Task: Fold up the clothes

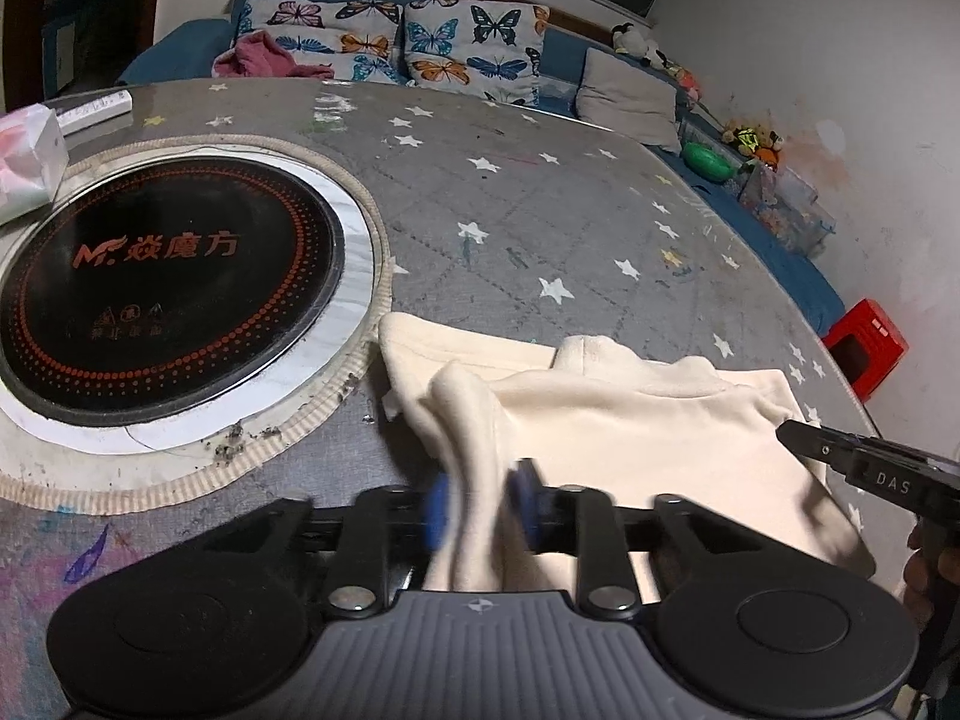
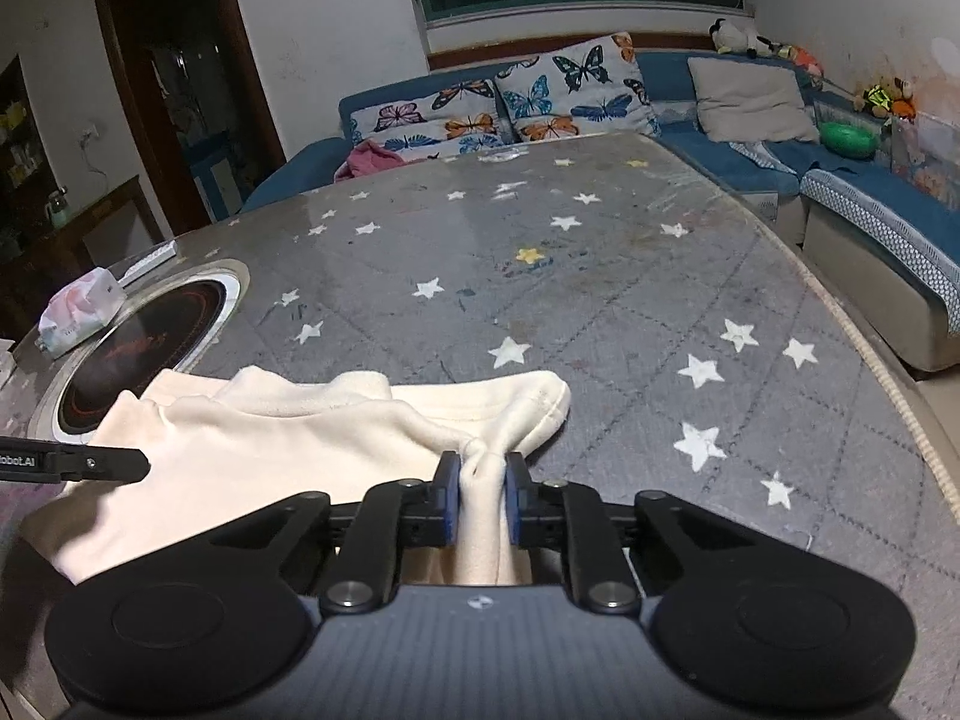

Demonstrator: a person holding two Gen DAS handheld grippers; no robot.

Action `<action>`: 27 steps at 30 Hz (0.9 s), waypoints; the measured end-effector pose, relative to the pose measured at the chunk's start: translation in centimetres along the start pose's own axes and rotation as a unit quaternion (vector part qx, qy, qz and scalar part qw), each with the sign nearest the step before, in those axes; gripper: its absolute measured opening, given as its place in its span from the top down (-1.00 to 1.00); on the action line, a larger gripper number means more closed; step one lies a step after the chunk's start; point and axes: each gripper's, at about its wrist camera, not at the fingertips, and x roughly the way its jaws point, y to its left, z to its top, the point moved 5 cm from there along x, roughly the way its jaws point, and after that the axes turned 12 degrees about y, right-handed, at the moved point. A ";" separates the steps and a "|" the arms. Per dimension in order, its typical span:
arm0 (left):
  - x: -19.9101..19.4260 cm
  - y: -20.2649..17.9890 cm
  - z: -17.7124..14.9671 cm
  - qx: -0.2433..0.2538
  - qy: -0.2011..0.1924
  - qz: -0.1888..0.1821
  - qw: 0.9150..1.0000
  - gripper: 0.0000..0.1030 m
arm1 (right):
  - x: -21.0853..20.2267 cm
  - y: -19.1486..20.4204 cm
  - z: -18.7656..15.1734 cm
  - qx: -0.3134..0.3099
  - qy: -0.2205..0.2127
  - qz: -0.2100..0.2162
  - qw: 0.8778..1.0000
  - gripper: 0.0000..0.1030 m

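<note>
Cream garment [image 1: 606, 420]: lying on the near part of the star-print table cover [image 2: 600, 300], right of the induction hob [image 1: 168, 276].
Left gripper [image 1: 480, 510]: pinching a bunched fold at the garment's left end.
Right gripper [image 2: 483, 498]: clamping a gathered fold at its right end.

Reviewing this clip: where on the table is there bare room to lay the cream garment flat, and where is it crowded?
Free: the star-patterned tabletop beyond the cream garment, up to the sofa, and the strip on its right toward the table edge. Crowded: the left, where the induction cooker, tissue pack and remote sit. The left gripper and right gripper pinch the garment's near corners.
</note>
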 end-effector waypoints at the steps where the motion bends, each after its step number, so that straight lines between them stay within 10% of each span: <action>1: -0.1 -0.1 0.1 0.001 -0.001 0.000 1.000 0.68 | -0.2 0.0 0.1 0.000 -0.004 0.001 1.000 0.75; 27: 0.7 -6.8 3.8 0.059 -0.018 -0.006 0.998 0.70 | -4.6 -1.3 3.7 -0.026 -0.060 -0.058 0.996 0.77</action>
